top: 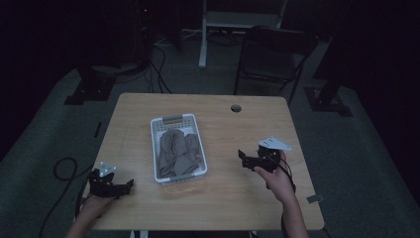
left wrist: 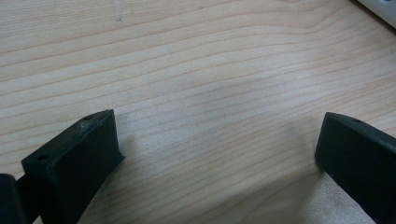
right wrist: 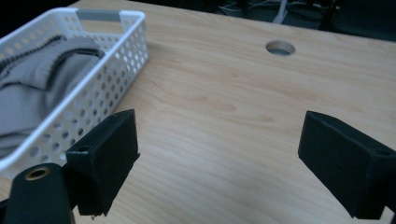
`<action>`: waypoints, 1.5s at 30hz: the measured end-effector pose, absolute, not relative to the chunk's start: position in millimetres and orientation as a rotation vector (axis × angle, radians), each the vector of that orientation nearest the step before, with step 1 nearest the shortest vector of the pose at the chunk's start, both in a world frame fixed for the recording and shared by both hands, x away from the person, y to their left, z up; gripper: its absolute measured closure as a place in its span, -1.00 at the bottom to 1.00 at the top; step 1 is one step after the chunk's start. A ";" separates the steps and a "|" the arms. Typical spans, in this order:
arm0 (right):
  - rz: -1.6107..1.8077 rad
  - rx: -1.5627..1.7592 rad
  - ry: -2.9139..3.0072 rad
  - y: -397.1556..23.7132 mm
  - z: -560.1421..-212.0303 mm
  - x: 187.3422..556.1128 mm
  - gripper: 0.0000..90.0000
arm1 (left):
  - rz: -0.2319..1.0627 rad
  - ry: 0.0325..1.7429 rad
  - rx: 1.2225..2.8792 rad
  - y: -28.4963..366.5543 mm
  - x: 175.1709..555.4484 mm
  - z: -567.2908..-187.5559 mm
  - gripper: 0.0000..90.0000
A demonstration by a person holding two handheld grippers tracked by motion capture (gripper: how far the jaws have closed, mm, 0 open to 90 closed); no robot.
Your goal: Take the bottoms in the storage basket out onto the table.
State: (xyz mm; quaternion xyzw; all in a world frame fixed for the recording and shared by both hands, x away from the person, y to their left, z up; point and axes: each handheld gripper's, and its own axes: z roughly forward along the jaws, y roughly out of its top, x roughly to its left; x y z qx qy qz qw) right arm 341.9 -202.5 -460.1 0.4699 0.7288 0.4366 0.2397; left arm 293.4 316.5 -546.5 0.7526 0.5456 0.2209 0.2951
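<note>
A white perforated basket [top: 155,130] stands in the middle of the wooden table, with grey folded cloth [top: 178,151] lying inside it. My left gripper [top: 130,185] rests low at the table's front left, open, its jaws wide apart over bare wood [left wrist: 219,140]. My right gripper [top: 241,157] hovers right of the basket, open with nothing between its jaws [right wrist: 219,154]. In the right gripper view the basket [right wrist: 112,79] and its grey cloth [right wrist: 32,84] lie to the left of the jaws.
A round cable hole [top: 236,108] sits near the table's far edge [right wrist: 280,47]. A dark chair [top: 272,54] and a white stand [top: 208,29] are behind the table. Cables lie on the floor at the left [top: 62,168].
</note>
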 end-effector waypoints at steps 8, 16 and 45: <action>1.225 1.229 2.019 -180.6 -450.5 350.9 -0.74 | 0.588 1.452 2.004 316.6 293.4 -546.4 -0.99; 1.253 1.189 2.045 -160.8 -446.2 355.3 -0.74 | 0.588 1.452 2.002 316.5 293.4 -546.5 -0.99; 1.307 1.087 2.115 -91.9 -442.9 367.0 -0.74 | 0.589 1.452 2.003 316.6 293.4 -546.5 -0.99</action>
